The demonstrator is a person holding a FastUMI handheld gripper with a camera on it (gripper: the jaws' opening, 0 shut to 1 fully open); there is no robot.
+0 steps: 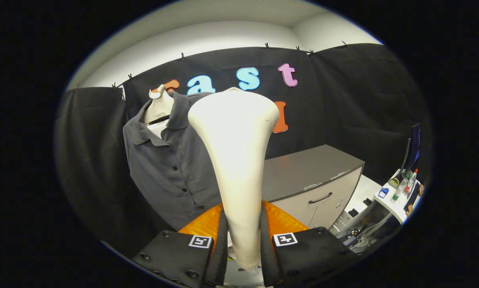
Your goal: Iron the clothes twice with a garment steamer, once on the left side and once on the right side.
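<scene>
A cream-white garment steamer [236, 160] stands upright between my fingers, its narrow handle clamped low down and its wide head flaring above. My gripper [242, 240] is shut on that handle. Beyond and left of the steamer hangs a dark grey button-up shirt [169, 168] on a pale mannequin bust [159, 105]. The steamer's head covers the shirt's right edge. Whether the head touches the cloth cannot be told.
A grey cabinet [315, 180] with a curved handle stands right of the steamer. Further right, a small white table [399, 204] carries bottles and odds and ends, with a dark monitor [413, 150] above it. Cables lie on the floor below.
</scene>
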